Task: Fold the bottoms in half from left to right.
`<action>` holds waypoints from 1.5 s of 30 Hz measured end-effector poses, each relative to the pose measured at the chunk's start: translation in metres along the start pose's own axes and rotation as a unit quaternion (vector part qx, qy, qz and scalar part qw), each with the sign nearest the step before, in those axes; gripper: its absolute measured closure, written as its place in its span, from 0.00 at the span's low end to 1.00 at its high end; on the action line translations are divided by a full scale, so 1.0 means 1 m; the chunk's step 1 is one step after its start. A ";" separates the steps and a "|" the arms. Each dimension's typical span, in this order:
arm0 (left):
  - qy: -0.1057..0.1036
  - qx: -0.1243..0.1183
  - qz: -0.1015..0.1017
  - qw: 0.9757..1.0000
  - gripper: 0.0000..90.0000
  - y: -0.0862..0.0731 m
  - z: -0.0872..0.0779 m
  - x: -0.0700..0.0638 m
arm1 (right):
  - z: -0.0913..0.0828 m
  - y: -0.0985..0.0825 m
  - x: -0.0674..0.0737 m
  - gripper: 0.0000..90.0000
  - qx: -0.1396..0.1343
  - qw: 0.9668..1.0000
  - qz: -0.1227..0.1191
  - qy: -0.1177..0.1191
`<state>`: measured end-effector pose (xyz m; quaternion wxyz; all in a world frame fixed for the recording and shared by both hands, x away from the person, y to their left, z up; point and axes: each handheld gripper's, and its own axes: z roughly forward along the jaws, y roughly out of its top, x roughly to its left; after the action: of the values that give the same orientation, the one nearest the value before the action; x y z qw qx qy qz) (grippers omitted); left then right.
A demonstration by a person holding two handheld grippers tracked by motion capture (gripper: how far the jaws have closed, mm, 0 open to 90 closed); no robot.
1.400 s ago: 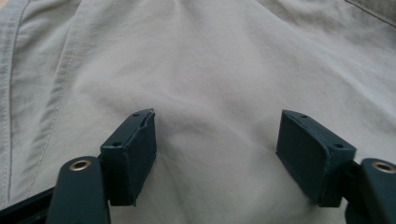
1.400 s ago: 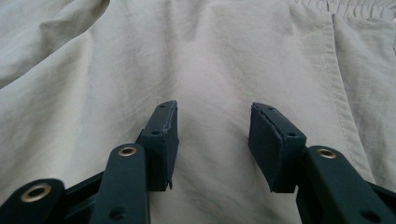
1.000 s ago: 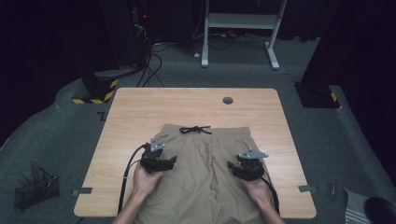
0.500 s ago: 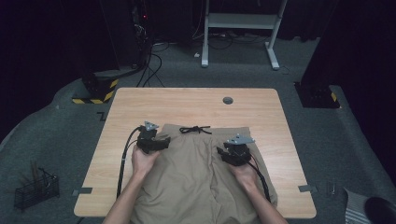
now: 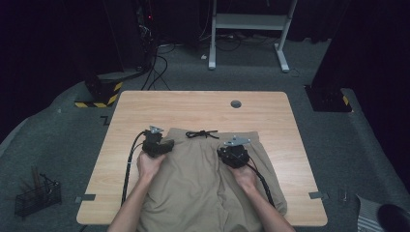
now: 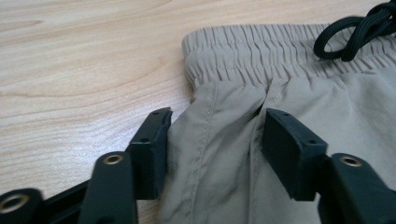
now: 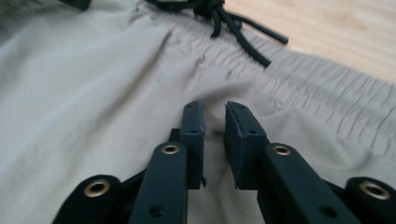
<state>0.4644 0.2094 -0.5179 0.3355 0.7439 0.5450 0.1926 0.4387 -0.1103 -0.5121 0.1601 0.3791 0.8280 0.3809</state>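
Observation:
Khaki shorts (image 5: 203,183) lie flat on the wooden table (image 5: 193,104), waistband at the far side with a black drawstring (image 5: 202,134) knotted in its middle. My left gripper (image 5: 164,141) rests on the shorts' left side just below the elastic waistband (image 6: 243,51). Its jaws have just been closing and stand apart with a loose fold of fabric (image 6: 219,140) between them. My right gripper (image 5: 232,147) sits on the right half near the waistband. Its jaws have also been closing; a narrow gap remains, and the cloth (image 7: 93,84) puckers at the fingertips (image 7: 194,126).
A round cable hole (image 5: 235,103) is set in the table's far side. On the floor stand a white desk frame (image 5: 249,21) at the back, a yellow-and-black striped base (image 5: 99,94) at the far left and a wire basket (image 5: 36,195) at the near left.
Both hands have moved away from the person, up the shorts to the waistband. Both grippers' jaws stand narrower than before.

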 end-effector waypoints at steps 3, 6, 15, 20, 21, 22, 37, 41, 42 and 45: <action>0.001 0.002 0.003 1.000 0.53 0.000 -0.001 0.001 | 0.002 -0.003 -0.001 0.90 0.008 1.000 -0.003 -0.002; 0.010 0.008 0.013 1.000 0.54 0.000 -0.002 0.000 | 0.006 -0.008 -0.002 0.91 0.013 1.000 -0.004 -0.002; -0.001 0.006 0.031 1.000 0.73 -0.001 -0.003 -0.003 | 0.005 -0.010 0.001 0.90 0.008 1.000 -0.016 -0.008; -0.016 0.003 0.034 0.999 0.88 -0.002 -0.003 -0.002 | 0.006 -0.010 0.001 0.90 0.008 1.000 -0.021 -0.012; -0.015 0.002 0.043 0.999 0.91 -0.002 -0.003 -0.003 | 0.006 -0.010 0.001 0.90 0.008 1.000 -0.021 -0.012; -0.011 0.003 0.049 0.999 0.96 -0.002 -0.004 -0.004 | 0.006 -0.010 0.001 0.90 0.008 1.000 -0.020 -0.012; -0.056 -0.035 0.042 0.997 0.99 0.005 -0.030 -0.008 | 0.006 -0.009 0.003 0.90 0.007 0.999 -0.028 -0.017; -0.074 -0.044 0.038 0.996 0.99 0.006 -0.036 -0.012 | 0.006 -0.009 0.003 0.89 0.007 0.999 -0.029 -0.018; -0.079 -0.047 0.039 0.995 0.99 0.007 -0.038 -0.014 | 0.006 -0.009 0.003 0.89 0.007 0.999 -0.030 -0.018; -0.098 -0.058 0.040 0.993 0.99 0.009 -0.044 -0.019 | 0.006 -0.009 0.003 0.89 0.007 0.999 -0.029 -0.018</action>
<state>0.4349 0.2027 -0.4792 0.4219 0.7596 0.4675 0.1628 0.4358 -0.1087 -0.5232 0.1834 0.3630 0.8382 0.3633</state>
